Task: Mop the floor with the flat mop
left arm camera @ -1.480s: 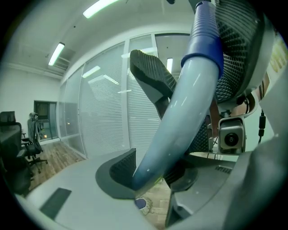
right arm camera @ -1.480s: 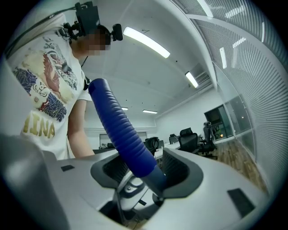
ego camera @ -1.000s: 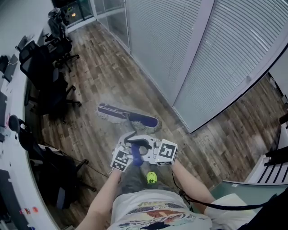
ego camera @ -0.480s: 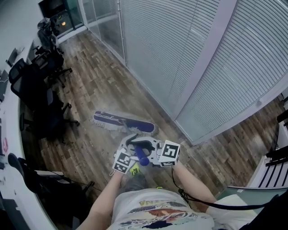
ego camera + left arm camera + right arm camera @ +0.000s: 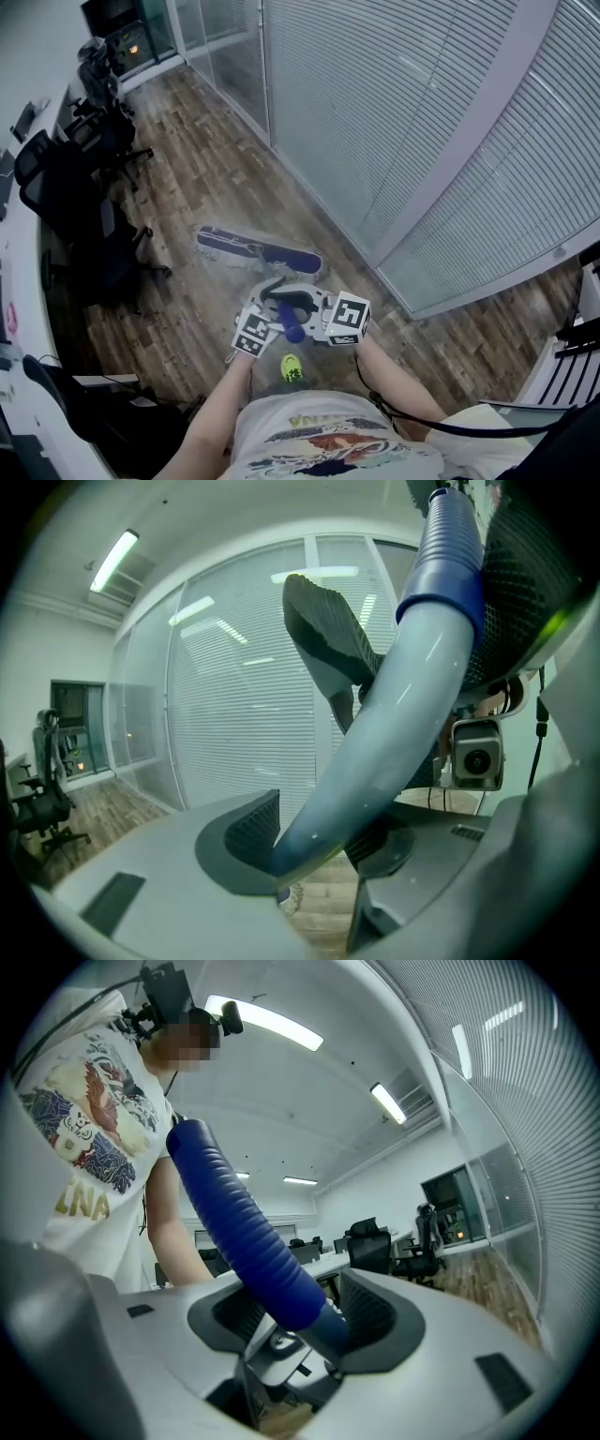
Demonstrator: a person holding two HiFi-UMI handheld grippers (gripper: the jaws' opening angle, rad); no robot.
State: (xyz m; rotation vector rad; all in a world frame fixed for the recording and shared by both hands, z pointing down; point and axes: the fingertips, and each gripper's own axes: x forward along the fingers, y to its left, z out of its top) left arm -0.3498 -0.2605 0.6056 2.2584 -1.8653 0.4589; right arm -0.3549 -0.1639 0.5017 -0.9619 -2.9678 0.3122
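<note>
1. Left of the mop head (image 5: 258, 251), black chairs (image 5: 66, 192) stand along a white desk (image 5: 11, 281). Only the head view shows the mop head, lying flat on the wood floor (image 5: 206, 159).
2. Just on the person's side of the mop head, the left gripper (image 5: 269, 298) is closed on the handle (image 5: 292, 323). Its jaws have just been opening slightly, with the shaft between them. Its own view shows the pale shaft pressed between both pads, which the head view cannot show.
3. Close beside it, the right gripper (image 5: 305, 302) clamps the handle's blue ribbed grip. Its own view alone shows the person's printed shirt (image 5: 75, 1138) behind.
4. Right of the mop head, a glass wall with blinds (image 5: 403, 122) runs along the floor.
</note>
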